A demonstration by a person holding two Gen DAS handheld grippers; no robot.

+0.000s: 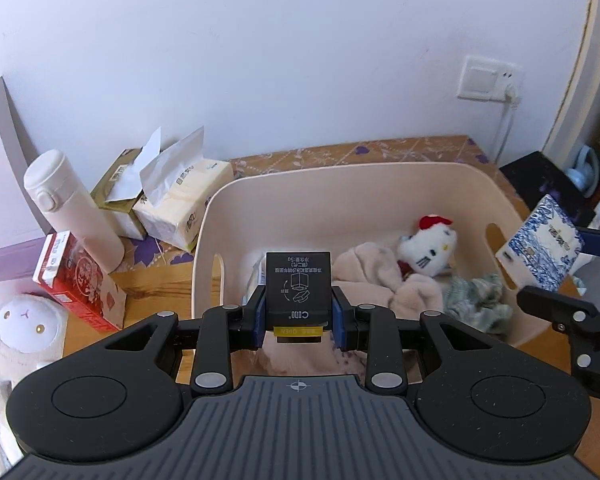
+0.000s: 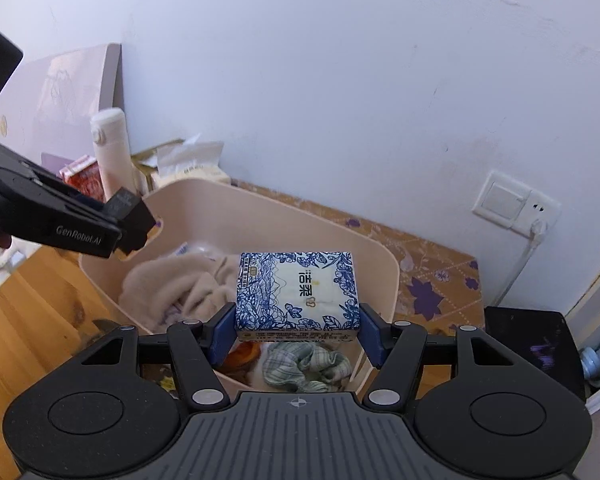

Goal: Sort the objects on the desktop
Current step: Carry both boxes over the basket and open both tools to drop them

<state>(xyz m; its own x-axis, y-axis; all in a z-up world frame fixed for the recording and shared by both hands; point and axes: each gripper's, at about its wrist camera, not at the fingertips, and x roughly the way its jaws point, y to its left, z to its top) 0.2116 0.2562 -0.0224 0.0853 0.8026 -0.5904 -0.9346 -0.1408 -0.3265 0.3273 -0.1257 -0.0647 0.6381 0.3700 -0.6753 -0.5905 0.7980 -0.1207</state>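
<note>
A cream plastic bin (image 1: 340,184) stands on the wooden desk and holds a Hello Kitty plush (image 1: 428,248), a beige cloth (image 1: 380,280) and a green plaid cloth (image 1: 478,300). My left gripper (image 1: 298,316) is shut on a small black box (image 1: 298,284), held over the bin's near rim. My right gripper (image 2: 298,332) is shut on a blue-and-white tissue pack (image 2: 296,292), held above the bin (image 2: 260,220). The pack also shows at the right of the left wrist view (image 1: 540,246), and the left gripper with its black box (image 2: 126,204) at the left of the right wrist view.
Left of the bin stand a white thermos (image 1: 72,204), two open tissue packs (image 1: 172,200), a red carton (image 1: 76,280) and a white plush toy (image 1: 24,328). A wall socket with a plugged cable (image 1: 492,80) is behind. A black object (image 2: 532,344) lies at the right.
</note>
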